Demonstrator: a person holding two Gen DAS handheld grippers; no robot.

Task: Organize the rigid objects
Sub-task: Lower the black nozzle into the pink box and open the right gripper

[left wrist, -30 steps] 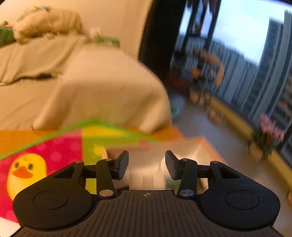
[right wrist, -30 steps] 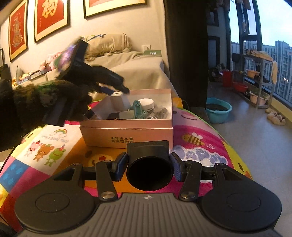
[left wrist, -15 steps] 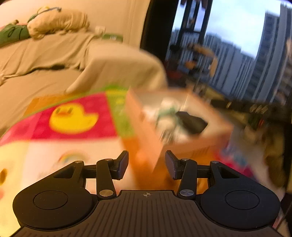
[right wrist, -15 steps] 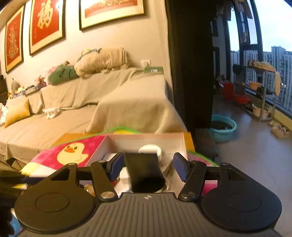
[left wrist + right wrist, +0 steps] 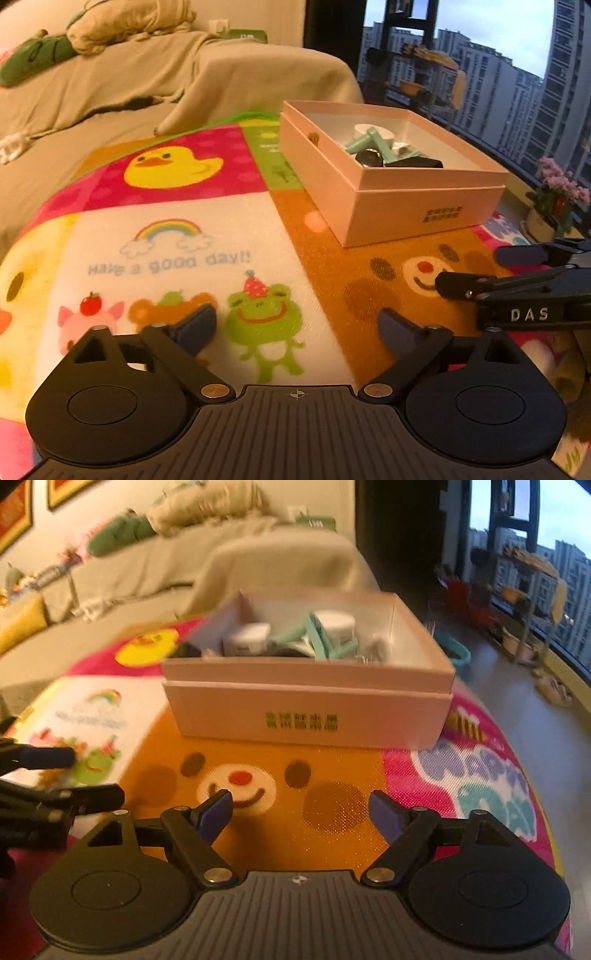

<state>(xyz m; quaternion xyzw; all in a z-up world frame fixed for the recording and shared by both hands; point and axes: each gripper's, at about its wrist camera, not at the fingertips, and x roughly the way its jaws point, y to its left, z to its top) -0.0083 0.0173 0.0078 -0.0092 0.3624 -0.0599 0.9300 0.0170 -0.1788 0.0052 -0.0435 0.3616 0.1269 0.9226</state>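
Note:
A pale pink cardboard box (image 5: 421, 206) (image 5: 306, 716) stands on the colourful cartoon mat (image 5: 173, 236) (image 5: 332, 775). Inside lie several small items: mint-green sticks (image 5: 373, 142) (image 5: 317, 638), white jars (image 5: 334, 626), a dark round piece (image 5: 369, 157) and a black block (image 5: 417, 162). My left gripper (image 5: 297, 325) hovers over the mat short of the box, jaws opening, nothing between them. My right gripper (image 5: 301, 810) hangs in front of the box, jaws opening and empty. It also shows at the right edge of the left wrist view as the right gripper (image 5: 476, 269).
A sofa under a beige cover (image 5: 184, 81) (image 5: 258, 561) runs behind the mat, with cushions on top. To the right are a window with tower blocks, a pot of pink flowers (image 5: 557, 199), a teal basin (image 5: 452, 651) and a shelf rack.
The black cup-like piece that my right gripper held is gone from its jaws, which stand apart now. My left gripper's jaws have spread wide and it has swung back over the mat.

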